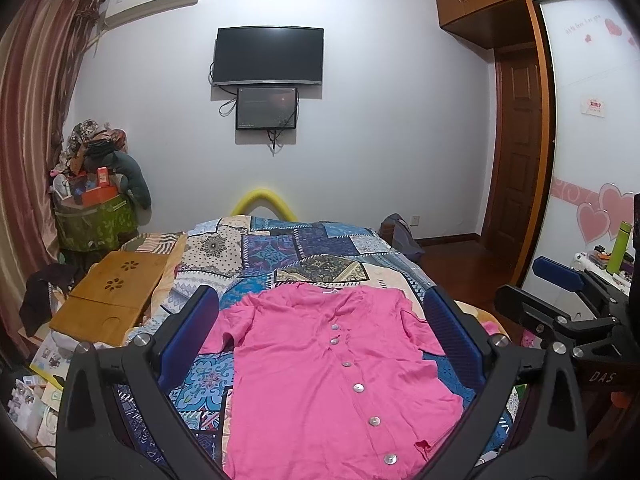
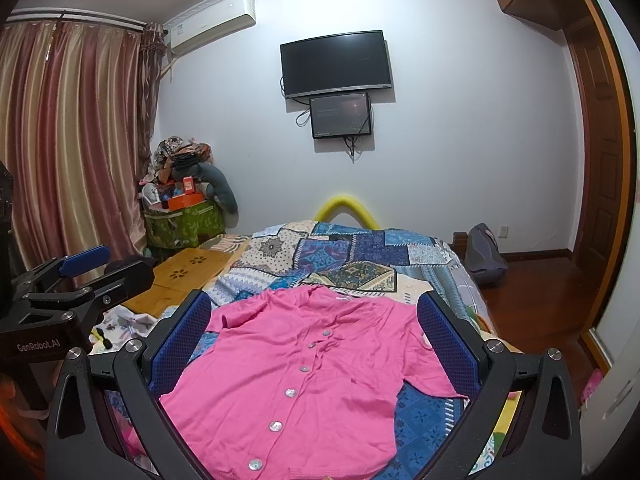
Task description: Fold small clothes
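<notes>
Pink shirt [image 1: 332, 376] lies spread flat, front up, on the patchwork bedspread [image 1: 288, 248], collar toward the far wall, hem nearest the cameras, w/ a row of pale buttons [image 1: 359, 389] running down the middle. Short sleeves out to both sides; the one on the view's left is a bit curled at its edge. Left gripper [image 1: 320, 320] is wide open, blue-padded fingers [image 1: 188, 332] spread apart w/ the shirt's chest showing between them; nothing gripped, and from its own cam can't tell if the tips touch the cloth or hang just above it. Right gripper [image 2: 314, 326] same story: jaws fully apart, empty, blue pads [image 2: 448, 348] framing the shirt's shoulders. Right gripper also shows at the right edge of the left cam, off beside the bed's side, one blue pad visible there; left gripper likewise shows at the left edge of the right cam. Wooden lap tray [image 1: 112, 296] sits on the bed's left side, near the shirt but not touching. TV [image 1: 268, 56] on the far wall w/ a smaller screen [image 1: 267, 108] just under it.
</notes>
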The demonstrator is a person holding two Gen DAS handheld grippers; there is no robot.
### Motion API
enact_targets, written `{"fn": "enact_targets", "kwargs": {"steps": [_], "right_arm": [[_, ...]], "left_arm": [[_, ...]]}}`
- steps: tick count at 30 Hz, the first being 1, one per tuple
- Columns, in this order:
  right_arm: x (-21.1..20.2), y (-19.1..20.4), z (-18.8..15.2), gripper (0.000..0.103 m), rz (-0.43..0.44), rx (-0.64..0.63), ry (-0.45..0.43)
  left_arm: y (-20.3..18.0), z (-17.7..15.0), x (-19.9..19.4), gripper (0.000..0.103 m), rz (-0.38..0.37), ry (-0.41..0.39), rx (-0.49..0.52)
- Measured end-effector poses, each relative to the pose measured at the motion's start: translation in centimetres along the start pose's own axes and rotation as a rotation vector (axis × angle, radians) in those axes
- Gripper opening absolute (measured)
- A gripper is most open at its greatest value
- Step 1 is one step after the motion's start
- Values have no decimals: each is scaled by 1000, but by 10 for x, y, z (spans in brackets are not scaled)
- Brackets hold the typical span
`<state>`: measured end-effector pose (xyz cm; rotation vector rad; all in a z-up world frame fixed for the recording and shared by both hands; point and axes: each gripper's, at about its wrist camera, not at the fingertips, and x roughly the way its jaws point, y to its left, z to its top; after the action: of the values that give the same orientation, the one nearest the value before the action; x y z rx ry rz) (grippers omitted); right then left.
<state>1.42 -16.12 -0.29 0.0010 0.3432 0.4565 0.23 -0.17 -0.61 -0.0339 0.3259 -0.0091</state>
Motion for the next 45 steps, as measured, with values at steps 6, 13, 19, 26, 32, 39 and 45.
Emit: {"fn": "enact_targets", "kwargs": {"steps": [6, 13, 19, 26, 32, 39, 45], "right_arm": [[0, 0, 0, 102, -3, 2, 0], [0, -1, -1, 102, -2, 4, -1], [0, -1, -1, 102, -2, 4, 0], [-1, 0, -2, 102, -3, 4, 1], [-1, 0, -2, 102, -3, 5, 1], [-1, -1, -2, 102, -3, 6, 4], [1, -2, -3, 102, -4, 11, 11]], "left_arm": [[-1, 1, 0, 103, 0, 2, 1], [-1, 0, 0, 103, 0, 5, 1], [-1, 0, 0, 103, -2, 7, -2], [-1, 0, 0, 103, -3, 8, -3], [-1, 0, 0, 103, -3, 9, -2], [-1, -2, 1, 103, -5, 12, -2], [0, -3, 3, 103, -4, 14, -3]]}}
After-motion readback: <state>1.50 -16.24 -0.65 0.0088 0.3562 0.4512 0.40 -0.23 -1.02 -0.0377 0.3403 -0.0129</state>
